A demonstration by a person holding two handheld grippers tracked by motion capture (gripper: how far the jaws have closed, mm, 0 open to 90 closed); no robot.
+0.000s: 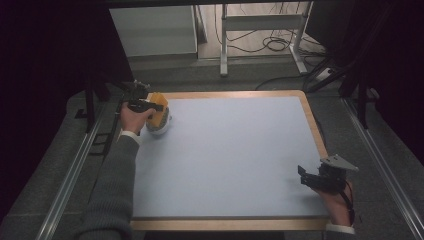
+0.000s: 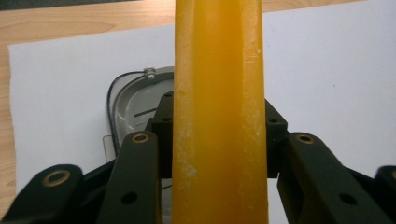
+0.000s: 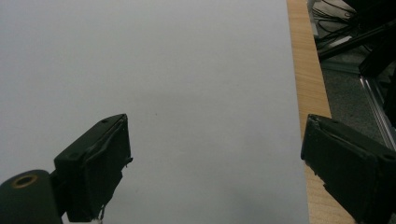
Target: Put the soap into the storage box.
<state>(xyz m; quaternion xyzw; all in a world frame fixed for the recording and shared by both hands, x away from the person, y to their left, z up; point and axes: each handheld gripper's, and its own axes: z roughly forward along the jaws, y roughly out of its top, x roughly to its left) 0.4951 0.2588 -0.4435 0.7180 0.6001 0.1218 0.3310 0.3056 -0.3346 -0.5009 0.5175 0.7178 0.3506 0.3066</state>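
My left gripper (image 1: pixel 158 107) is at the table's far left corner, shut on a tall yellow-orange block (image 1: pixel 158 114). In the left gripper view the block (image 2: pixel 218 93) stands upright between the black jaws, which press on both its sides, and it hides part of what lies below. Under it sits a pale grey rounded container (image 2: pixel 133 105) with a clear rim and a small metal fitting; in the high view the container (image 1: pixel 160 128) lies directly under the block. My right gripper (image 1: pixel 307 177) rests near the table's right front edge, open, with nothing between its jaws (image 3: pixel 215 163).
A light blue-grey mat (image 1: pixel 225 155) covers the wooden table (image 1: pixel 315 125). Metal rails (image 1: pixel 70 175) run along both sides. Beyond the far edge stand a white frame (image 1: pixel 260 30) and loose cables (image 1: pixel 280 45) on the floor.
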